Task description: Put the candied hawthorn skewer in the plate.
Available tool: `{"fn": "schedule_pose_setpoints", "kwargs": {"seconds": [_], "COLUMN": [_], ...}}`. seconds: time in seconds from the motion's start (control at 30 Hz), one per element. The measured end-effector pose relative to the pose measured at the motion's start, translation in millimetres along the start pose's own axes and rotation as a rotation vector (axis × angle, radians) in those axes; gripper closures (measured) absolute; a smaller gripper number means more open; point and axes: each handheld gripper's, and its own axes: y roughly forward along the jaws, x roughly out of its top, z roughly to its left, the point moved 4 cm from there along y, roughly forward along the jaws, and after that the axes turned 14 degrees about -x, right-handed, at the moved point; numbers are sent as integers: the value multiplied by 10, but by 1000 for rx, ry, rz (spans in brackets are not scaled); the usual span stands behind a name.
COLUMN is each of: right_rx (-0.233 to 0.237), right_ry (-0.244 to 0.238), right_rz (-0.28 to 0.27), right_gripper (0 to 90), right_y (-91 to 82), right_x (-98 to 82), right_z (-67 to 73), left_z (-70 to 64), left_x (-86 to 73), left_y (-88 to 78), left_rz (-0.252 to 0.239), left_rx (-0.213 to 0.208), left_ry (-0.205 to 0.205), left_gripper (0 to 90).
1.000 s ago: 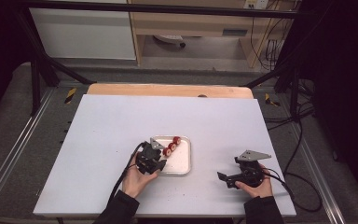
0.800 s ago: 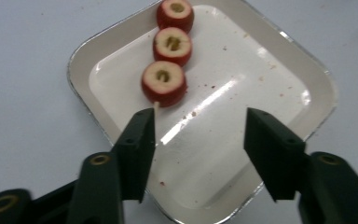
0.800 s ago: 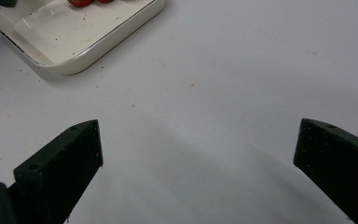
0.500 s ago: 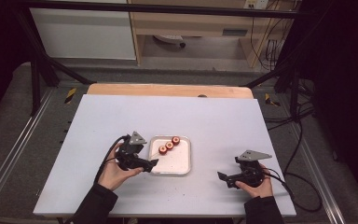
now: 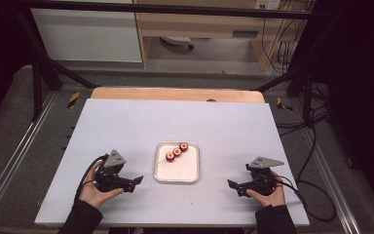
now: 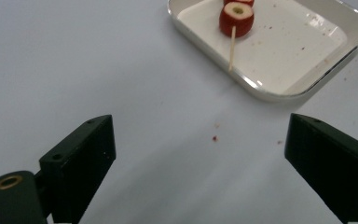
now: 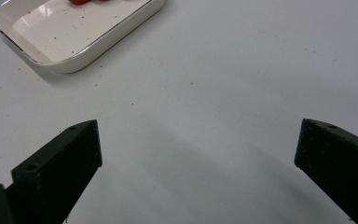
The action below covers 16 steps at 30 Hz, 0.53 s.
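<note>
A white tray (image 5: 180, 173) lies in the middle of the table with three red fruit slices on a wooden skewer (image 5: 177, 151) across its far part. In the left gripper view the nearest slice (image 6: 236, 18) and the skewer's stick (image 6: 232, 49) lie in the tray (image 6: 307, 70). My left gripper (image 5: 135, 182) rests left of the tray; its jaws have just been opening and stand wide with nothing between them (image 6: 200, 158). My right gripper (image 5: 233, 185) rests right of the tray, open and holding nothing (image 7: 198, 158), with the tray (image 7: 74, 42) at that view's upper left.
The white table top (image 5: 126, 126) has a wooden strip (image 5: 175, 94) along its far edge. Small red crumbs (image 6: 214, 138) dot the surface near the tray. Black frame bars and cables (image 5: 316, 146) run beside the table.
My left gripper let go of the skewer, which now lies in the tray, and drew back to the left, away from the tray. Its jaws opened. The right gripper kept still.
</note>
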Motion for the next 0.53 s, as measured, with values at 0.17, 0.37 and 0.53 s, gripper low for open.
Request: {"fn": "schedule_pose_setpoints", "kwargs": {"seconds": [0.17, 0.37, 0.53], "right_rx": [0, 6, 9], "right_ry": [-7, -12, -10], "right_rz": [9, 11, 18], "right_gripper": [10, 10, 9], "right_y": [8, 2, 10], "right_x": [-17, -25, -27], "right_z": [1, 10, 13], "left_z": [65, 108, 129], "left_x": [-231, -327, -340], "left_y": [-104, -161, -158], "left_rz": [-10, -21, -19], "left_rx": [18, 12, 11], "left_ry": [-42, -54, -63], "left_gripper": [90, 90, 91]}}
